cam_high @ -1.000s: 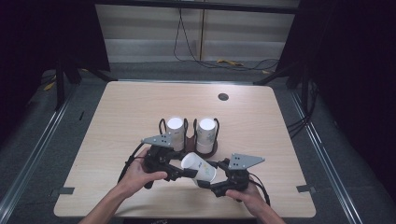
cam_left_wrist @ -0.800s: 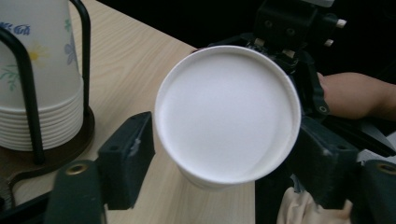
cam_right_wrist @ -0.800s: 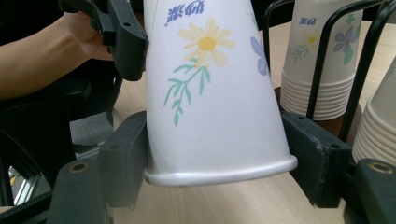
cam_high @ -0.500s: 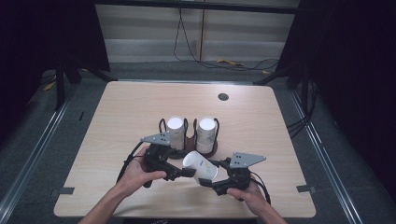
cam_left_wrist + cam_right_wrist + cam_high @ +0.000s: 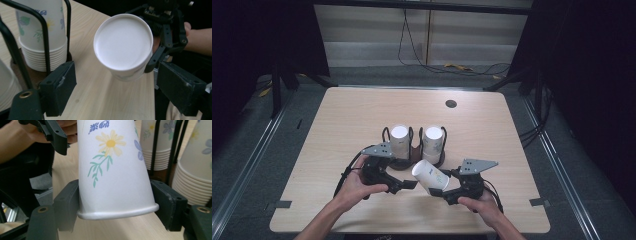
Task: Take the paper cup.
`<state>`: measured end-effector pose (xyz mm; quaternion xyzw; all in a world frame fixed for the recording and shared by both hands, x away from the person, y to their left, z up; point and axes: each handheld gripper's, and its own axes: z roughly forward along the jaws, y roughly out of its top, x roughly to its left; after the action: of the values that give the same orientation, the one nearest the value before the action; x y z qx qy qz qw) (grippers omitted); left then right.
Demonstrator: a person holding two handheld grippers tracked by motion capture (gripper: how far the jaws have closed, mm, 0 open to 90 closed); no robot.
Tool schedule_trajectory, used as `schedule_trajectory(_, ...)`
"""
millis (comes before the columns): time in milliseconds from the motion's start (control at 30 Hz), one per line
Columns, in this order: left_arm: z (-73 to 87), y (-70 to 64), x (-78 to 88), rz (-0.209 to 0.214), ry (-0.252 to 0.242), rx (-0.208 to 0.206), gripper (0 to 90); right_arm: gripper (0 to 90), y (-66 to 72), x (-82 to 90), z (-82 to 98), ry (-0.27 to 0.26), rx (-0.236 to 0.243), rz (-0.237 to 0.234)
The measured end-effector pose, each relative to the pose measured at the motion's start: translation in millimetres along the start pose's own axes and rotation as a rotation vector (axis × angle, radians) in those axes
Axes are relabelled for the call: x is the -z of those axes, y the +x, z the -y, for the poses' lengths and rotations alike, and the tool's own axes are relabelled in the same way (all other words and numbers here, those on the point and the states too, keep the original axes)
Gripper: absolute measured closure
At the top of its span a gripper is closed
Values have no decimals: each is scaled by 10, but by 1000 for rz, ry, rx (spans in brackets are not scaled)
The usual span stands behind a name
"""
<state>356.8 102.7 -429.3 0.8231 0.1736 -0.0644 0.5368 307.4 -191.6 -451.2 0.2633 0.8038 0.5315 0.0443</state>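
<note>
Just in front of the wire cup rack (image 5: 412,150) on the tabletop (image 5: 337,120), 1 paper cup (image 5: 430,174) hangs tilted in the air, clamped near its rim by the right gripper (image 5: 447,192). Its pads press both sides of the flowered wall (image 5: 112,170), and the jaws have just been closing a little further on it. The left gripper (image 5: 409,184) has just been opening: its jaws stand apart with the cup's white base (image 5: 123,41) ahead of them, untouched.

With only 1 grip on thin paper, further squeezing would likely dent or oval the rim, and the cup could pop out and roll off the tabletop. The 2 stacks (image 5: 399,140) (image 5: 432,141) in the rack sit just behind the cup; a careless swing of either gripper could snag a wire upright and topple them.
</note>
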Motion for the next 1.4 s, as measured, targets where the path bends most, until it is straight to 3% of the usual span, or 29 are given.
schedule_trajectory(133, 0, 22, 31, -9, -7, 14, 173, 287, -17, 8, -36, 33, 19, 14)
schedule_trajectory(167, -2, 21, 36, -10, -6, 19, 175, 287, 0, -3, -54, 75, 45, 4)
schedule_trajectory(233, -5, 18, 40, -3, -8, 21, 189, 287, 15, -16, -63, 93, 63, 6)
schedule_trajectory(400, -4, 8, 15, -6, -4, 5, 220, 288, 19, -44, -102, 134, 91, 2)
schedule_trajectory(600, 16, 28, -14, -58, 53, -31, 175, 290, 17, -64, -75, 188, 113, 21)
schedule_trajectory(700, 20, 31, -19, -59, 65, -29, 179, 289, 6, -90, -84, 227, 119, 43)
schedule_trajectory(933, 40, 2, -67, -57, 130, -78, 161, 291, -12, -99, -83, 249, 112, 40)
schedule_trajectory(1167, 56, -39, -122, -56, 182, -123, 175, 292, 24, -170, -137, 334, 155, 18)
schedule_trajectory(1400, 42, -74, -182, -63, 265, -174, 176, 292, 37, -245, -152, 384, 187, 12)
